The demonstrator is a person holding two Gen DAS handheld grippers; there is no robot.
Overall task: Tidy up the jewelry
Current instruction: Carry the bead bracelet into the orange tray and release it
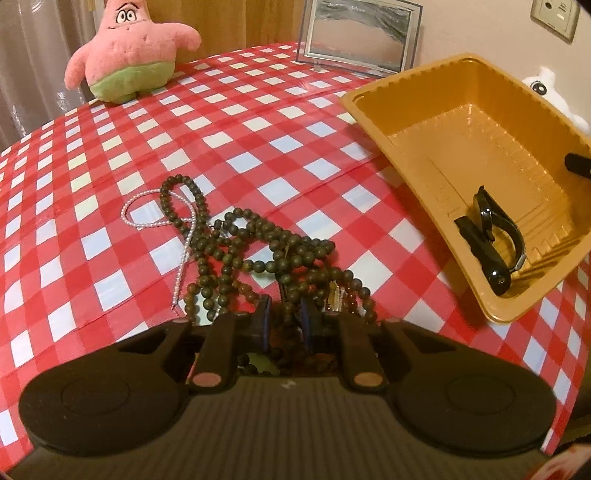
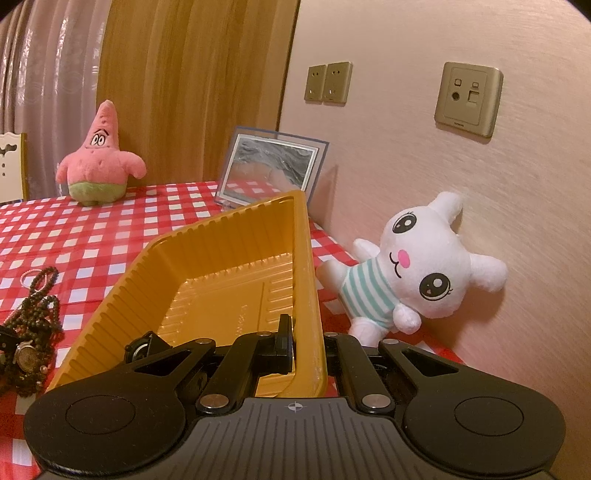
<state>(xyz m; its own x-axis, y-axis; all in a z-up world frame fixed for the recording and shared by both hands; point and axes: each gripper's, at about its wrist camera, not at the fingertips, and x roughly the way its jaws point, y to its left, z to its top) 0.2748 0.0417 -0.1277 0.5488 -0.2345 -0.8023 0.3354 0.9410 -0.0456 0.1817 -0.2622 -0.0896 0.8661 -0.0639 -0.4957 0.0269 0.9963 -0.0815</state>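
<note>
A tangle of dark bead necklaces (image 1: 240, 251) lies on the checked cloth, with a thin pearl strand (image 1: 155, 206) across its left side. My left gripper (image 1: 285, 317) points down into the near end of the pile, its jaws narrow and pinching beads between the blue pads. A gold-faced watch (image 2: 24, 356) lies among the beads. The orange tray (image 1: 476, 92) stands to the right, tipped, with a black watch (image 1: 487, 236) in its near corner. My right gripper (image 2: 306, 332) is shut on the tray's right wall (image 2: 308, 280); its tip (image 1: 578, 164) shows at the rim.
A pink star plush (image 1: 129, 55) and a framed picture (image 1: 360, 35) stand at the back of the table. A white bunny plush (image 2: 417, 269) leans against the wall right of the tray. Wall sockets (image 2: 469, 98) are above it. Checked cloth (image 1: 92, 166) lies bare left of the beads.
</note>
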